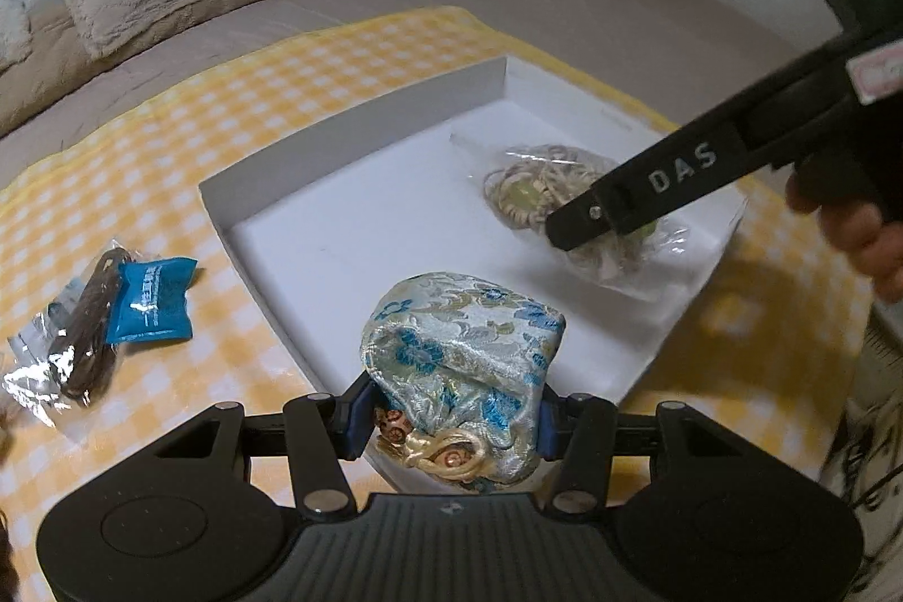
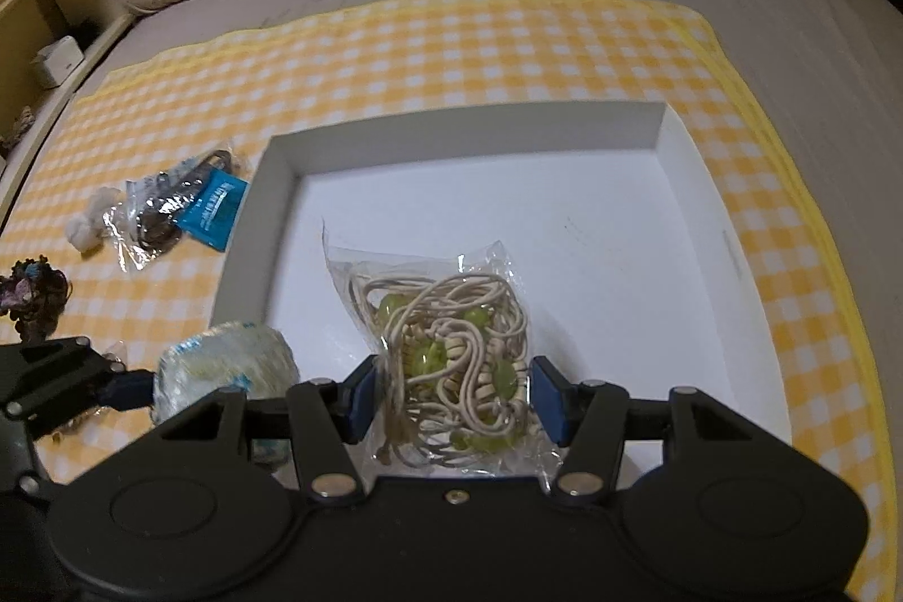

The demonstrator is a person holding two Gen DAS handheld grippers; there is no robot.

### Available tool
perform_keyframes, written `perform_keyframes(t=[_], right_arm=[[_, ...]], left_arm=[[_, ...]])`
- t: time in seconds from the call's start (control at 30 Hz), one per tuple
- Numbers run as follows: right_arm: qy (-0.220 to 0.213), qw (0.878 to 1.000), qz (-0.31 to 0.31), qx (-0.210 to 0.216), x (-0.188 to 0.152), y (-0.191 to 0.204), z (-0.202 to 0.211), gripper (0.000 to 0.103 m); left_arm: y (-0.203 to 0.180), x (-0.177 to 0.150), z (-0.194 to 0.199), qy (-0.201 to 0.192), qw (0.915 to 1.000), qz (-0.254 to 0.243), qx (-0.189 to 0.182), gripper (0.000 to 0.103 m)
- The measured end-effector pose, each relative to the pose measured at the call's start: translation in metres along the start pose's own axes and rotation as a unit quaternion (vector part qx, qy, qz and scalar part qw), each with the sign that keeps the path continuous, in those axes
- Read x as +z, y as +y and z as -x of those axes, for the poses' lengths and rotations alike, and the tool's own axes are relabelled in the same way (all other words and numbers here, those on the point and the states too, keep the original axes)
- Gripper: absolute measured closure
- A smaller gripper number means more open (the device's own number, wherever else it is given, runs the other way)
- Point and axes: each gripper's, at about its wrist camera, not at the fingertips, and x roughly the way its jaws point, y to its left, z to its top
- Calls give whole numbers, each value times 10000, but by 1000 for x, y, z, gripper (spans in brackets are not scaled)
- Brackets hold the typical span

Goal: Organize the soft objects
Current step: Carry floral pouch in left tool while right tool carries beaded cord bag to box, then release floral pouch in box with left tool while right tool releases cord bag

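Two grippers loaded. Left gripper (image 1: 451, 418) clamps a brocade pouch (image 1: 463, 354) over the near edge of the white box (image 1: 350, 122). Right gripper (image 2: 451, 390) pinches a clear bag of cord and green beads (image 2: 446, 348) inside the box. Beyond, left, packets (image 2: 169, 212) lie on the checked cloth (image 2: 451, 49).

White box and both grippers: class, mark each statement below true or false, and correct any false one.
1. The left gripper holds a flowered pouch. True.
2. The right gripper holds a blue packet. False: it grips a clear bag of cords and green beads; the blue packet lies on the cloth.
3. The white box sits on a yellow checked cloth. True.
4. The box has a lid on. False: it is open-topped.
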Motion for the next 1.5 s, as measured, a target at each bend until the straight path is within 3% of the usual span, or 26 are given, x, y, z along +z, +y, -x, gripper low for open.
perform_keyframes(t=[0.13, 0.23, 0.27, 0.57, 0.77, 0.83, 1.5], right_arm=[[114, 9999, -61, -3, 1, -1, -5, 46], [197, 9998, -72, -3, 0, 1, -9, 46], [227, 9997, -79, -2, -1, 2, -11, 46], [431, 9988, -204, -60, -1, 6, -24, 46], [580, 9975, -413, -16, -4, 9, -28, 27], [545, 9977, -393, -44, -4, 11, -26, 25], [216, 9988, -425, -58, -18, -6, 16, 25]], left_arm=[[2, 2, -8, -1, 9999, -92, 69, 47], [4, 1, -9, -31, 9999, -62, 82, 22], [5, 2, -9, -47, 9999, -70, 95, 19], [13, 4, 2, -96, 9998, 160, 4, 17], [12, 1, 3, 16, 9998, 174, -16, 16], [11, 0, 3, 42, 9999, 160, -13, 16], [13, 3, 26, -109, 9985, 539, -9, 16]])
